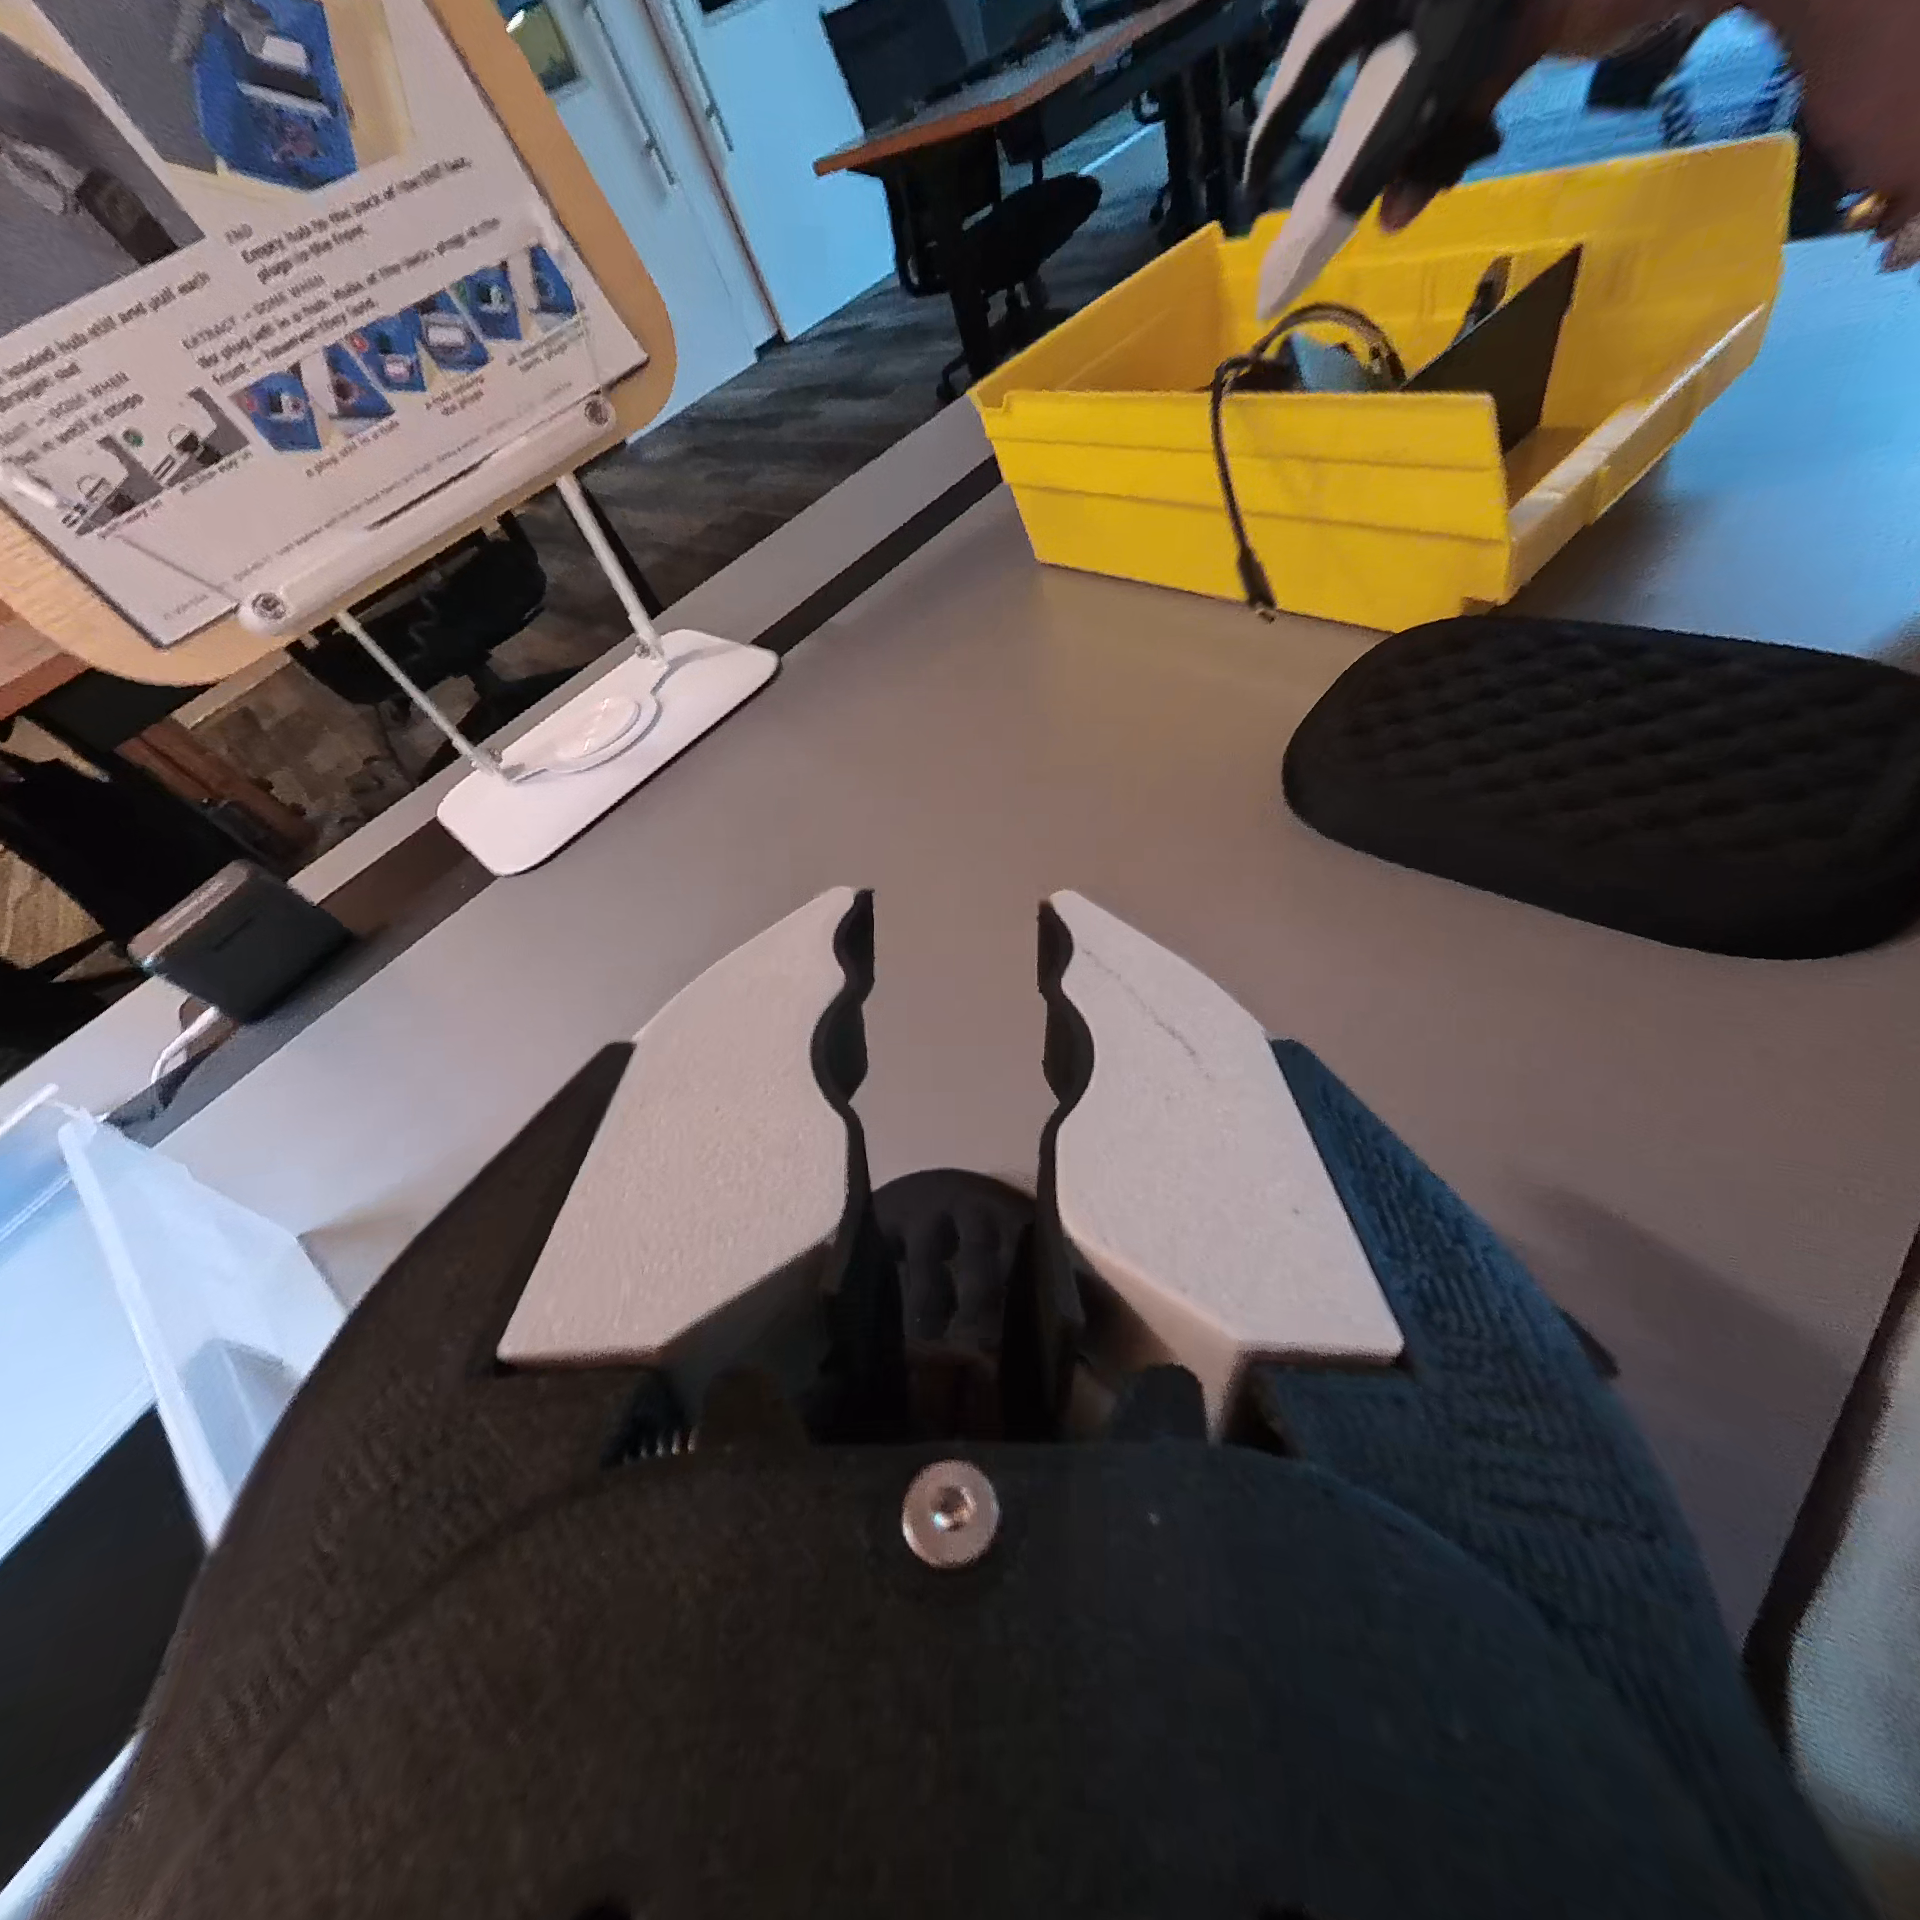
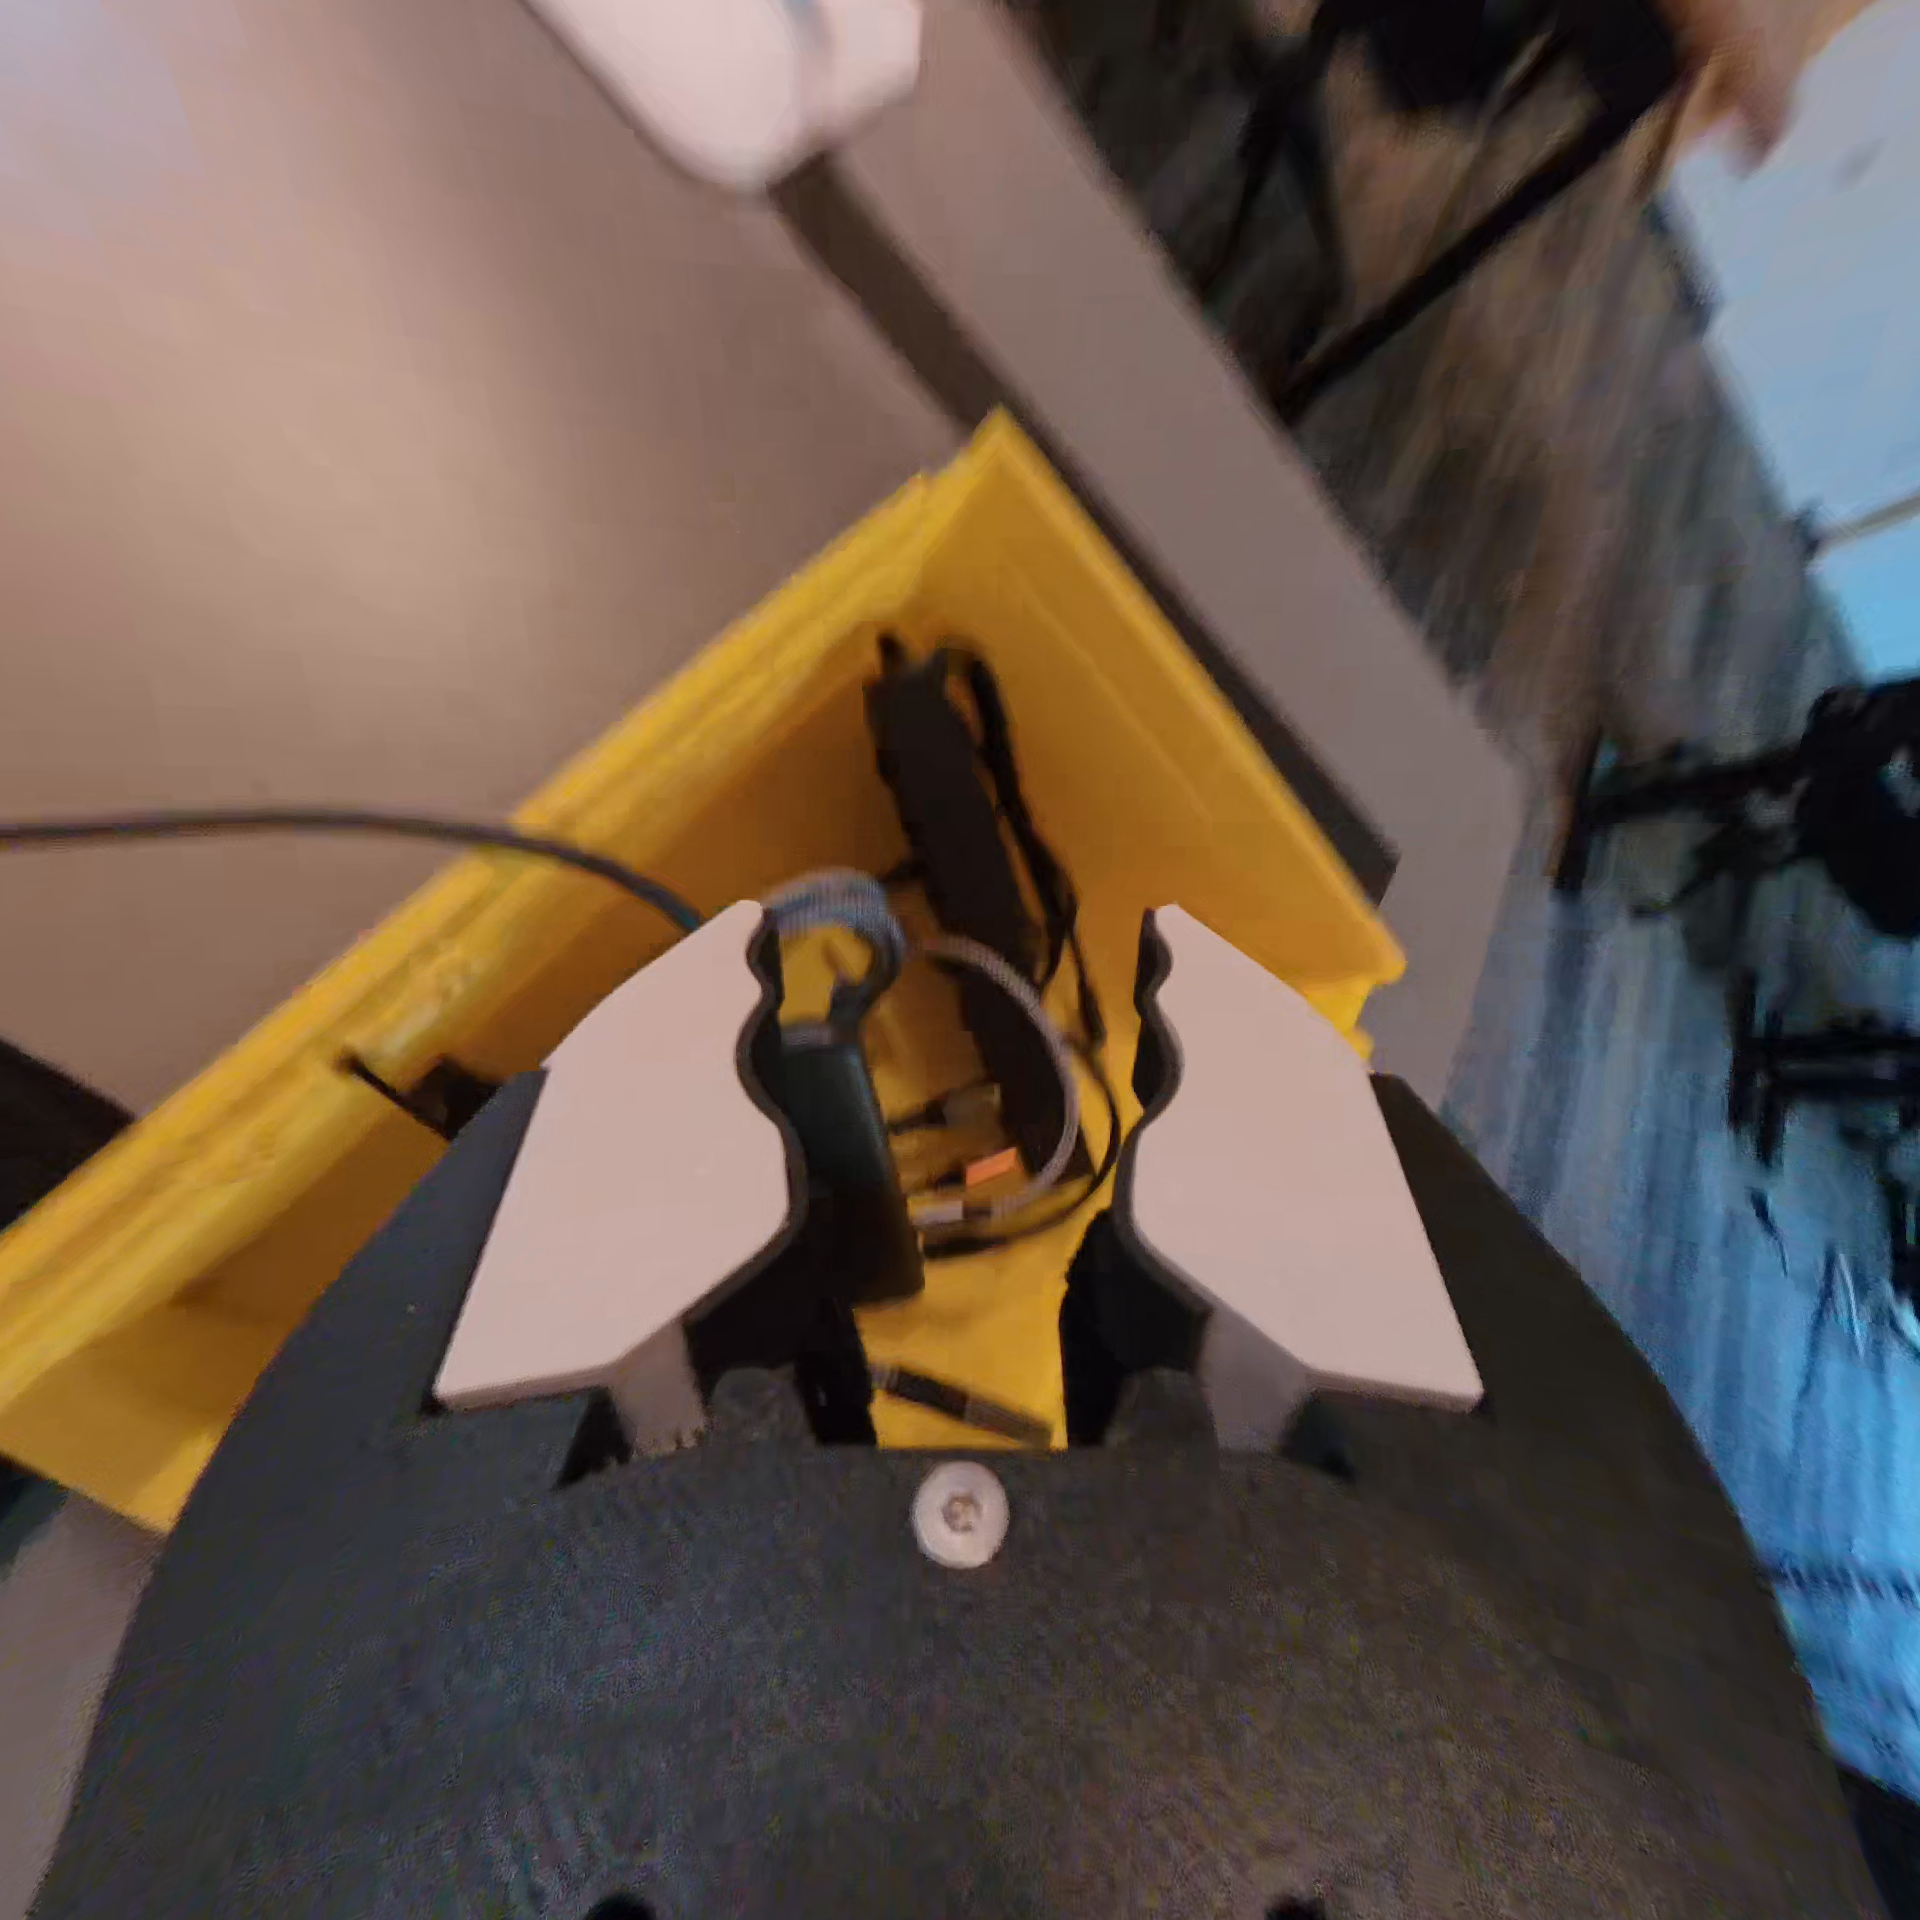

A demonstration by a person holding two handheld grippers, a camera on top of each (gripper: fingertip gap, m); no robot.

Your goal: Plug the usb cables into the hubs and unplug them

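Observation:
A yellow bin (image 1: 1247, 488) stands on the grey table at the back right. It holds black hubs (image 2: 951, 790) and cables with metal USB plugs (image 2: 961, 1107). A black cable (image 1: 1236, 488) hangs over the bin's front wall; it also shows in the right wrist view (image 2: 364, 826). My right gripper (image 2: 951, 925) is open and empty, pointing down into the bin above a black hub (image 2: 847, 1143) and a braided cable (image 2: 831, 899). It shows over the bin in the left wrist view (image 1: 1299, 249). My left gripper (image 1: 956, 904) is open and empty, low over the bare table.
A black textured pad (image 1: 1621, 790) lies on the table in front of the bin. A white stand (image 1: 613, 748) holds an instruction board (image 1: 291, 312) at the left. A dark box (image 1: 244, 935) sits at the table's left edge. A black divider (image 1: 1496, 353) stands in the bin. There is about 40 cm between the tips of the two grippers.

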